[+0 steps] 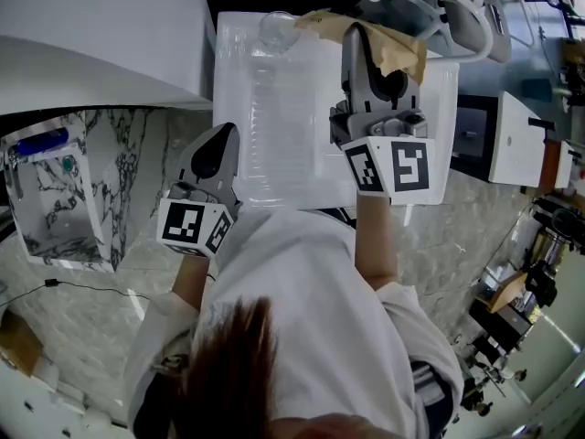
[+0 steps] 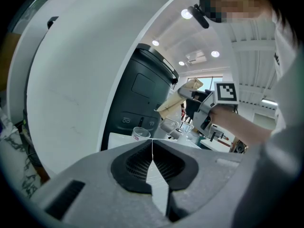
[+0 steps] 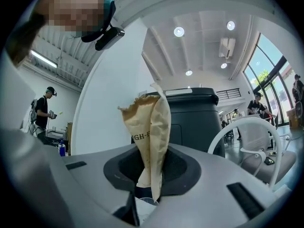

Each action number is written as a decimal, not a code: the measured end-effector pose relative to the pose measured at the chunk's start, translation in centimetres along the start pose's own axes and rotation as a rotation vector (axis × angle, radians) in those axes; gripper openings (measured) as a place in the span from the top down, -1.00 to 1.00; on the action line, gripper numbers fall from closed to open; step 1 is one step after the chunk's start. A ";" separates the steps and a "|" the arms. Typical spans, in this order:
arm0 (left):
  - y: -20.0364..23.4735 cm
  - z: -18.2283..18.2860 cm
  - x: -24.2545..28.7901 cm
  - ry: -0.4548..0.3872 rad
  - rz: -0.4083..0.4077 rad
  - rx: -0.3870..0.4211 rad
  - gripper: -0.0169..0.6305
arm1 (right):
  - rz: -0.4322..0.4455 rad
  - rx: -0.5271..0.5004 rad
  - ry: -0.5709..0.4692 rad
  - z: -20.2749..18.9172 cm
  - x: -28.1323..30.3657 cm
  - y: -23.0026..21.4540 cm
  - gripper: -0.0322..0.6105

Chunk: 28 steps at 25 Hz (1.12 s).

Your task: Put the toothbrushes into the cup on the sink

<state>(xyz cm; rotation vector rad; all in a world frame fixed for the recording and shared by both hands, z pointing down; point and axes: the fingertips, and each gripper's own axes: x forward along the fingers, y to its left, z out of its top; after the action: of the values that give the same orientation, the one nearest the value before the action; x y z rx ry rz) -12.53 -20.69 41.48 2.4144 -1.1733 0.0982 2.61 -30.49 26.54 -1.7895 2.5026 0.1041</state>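
Well, the white rectangular sink basin (image 1: 274, 144) lies before the person. The right gripper (image 3: 151, 175) pinches a crumpled brown paper wrapper (image 3: 149, 127); its contents are hidden. The left gripper (image 2: 152, 148) is closed on nothing. The clear plastic cup (image 1: 277, 27) stands at the basin's far edge.

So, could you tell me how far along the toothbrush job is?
Nothing looks done: the clear cup on the white sink shows no toothbrush. In hand: the right gripper pinches a brown paper packet; the left gripper is shut, empty. Left: getting brushes into the cup.
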 end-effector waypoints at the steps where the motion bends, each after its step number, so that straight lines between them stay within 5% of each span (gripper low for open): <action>1: 0.1 0.0 0.0 0.000 0.001 -0.002 0.90 | 0.003 0.001 0.001 -0.1 0.2 0.1 0.66; 28: 1.4 -0.8 0.2 0.025 0.015 -0.026 0.90 | 0.062 0.032 0.082 -6.8 3.9 1.1 0.67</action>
<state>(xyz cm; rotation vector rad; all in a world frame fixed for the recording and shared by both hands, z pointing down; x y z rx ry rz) -13.40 -21.27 42.79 2.3757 -1.1746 0.1175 0.26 -34.47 32.96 -1.7388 2.6009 -0.0072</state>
